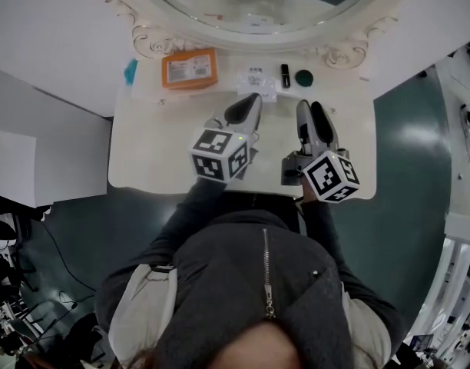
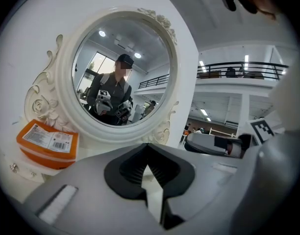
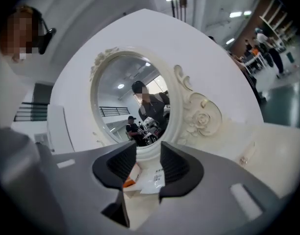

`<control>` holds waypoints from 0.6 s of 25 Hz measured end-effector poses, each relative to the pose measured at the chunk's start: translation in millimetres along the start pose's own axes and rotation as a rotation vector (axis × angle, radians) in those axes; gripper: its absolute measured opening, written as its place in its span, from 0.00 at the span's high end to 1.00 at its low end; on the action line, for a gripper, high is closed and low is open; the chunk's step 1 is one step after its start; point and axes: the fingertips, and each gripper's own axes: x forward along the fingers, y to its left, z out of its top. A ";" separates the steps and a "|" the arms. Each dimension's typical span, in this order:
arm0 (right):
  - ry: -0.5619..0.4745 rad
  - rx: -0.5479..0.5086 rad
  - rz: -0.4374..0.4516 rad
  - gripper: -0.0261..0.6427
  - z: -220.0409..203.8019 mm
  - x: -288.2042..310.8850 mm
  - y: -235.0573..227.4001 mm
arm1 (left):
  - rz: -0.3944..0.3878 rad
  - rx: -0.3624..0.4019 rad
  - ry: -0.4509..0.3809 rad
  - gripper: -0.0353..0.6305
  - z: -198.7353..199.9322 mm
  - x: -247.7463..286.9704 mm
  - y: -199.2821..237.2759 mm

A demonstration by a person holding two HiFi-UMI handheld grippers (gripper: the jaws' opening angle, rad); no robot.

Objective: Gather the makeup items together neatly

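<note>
Head view: beyond both sets of fingertips, at the foot of the ornate white oval mirror (image 1: 154, 41), lie a flat orange plastic-wrapped packet (image 1: 190, 68), clear thin sachets (image 1: 256, 80), a short black lipstick tube (image 1: 285, 74) and a round dark green compact (image 1: 303, 77). All are probably light. The packet looks soft and slippery, so an edge pinch suits it. The tube may roll and is best taken across its body.

Left gripper view: the left gripper (image 2: 147, 145) is clenched on nothing. The packet sits beyond its fingers to the left, and its body hides the other items.

Right gripper view: the right gripper (image 3: 148, 146) stands parted and empty. Packet and sachets show through the gap; tube and compact are hidden.
</note>
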 end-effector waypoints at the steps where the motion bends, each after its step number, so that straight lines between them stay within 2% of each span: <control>1: 0.001 -0.060 0.018 0.79 4.3 0.0 8.5 | -0.012 0.010 -0.004 0.93 3.2 1.5 -5.2; 4: 0.028 -0.208 0.051 0.96 6.3 1.6 28.6 | -0.034 0.032 -0.008 0.93 6.1 0.2 -15.0; 9: 0.109 -0.383 0.078 0.96 -14.8 5.6 44.7 | -0.041 0.044 0.018 0.93 -5.7 -5.1 -19.5; 11: 0.144 -0.403 0.074 0.96 -27.7 6.5 44.6 | -0.038 0.046 0.028 0.93 -9.9 -6.8 -18.4; 15: 0.187 -0.351 0.074 0.96 -43.4 8.1 40.9 | -0.022 0.046 0.036 0.93 -14.2 -10.7 -11.5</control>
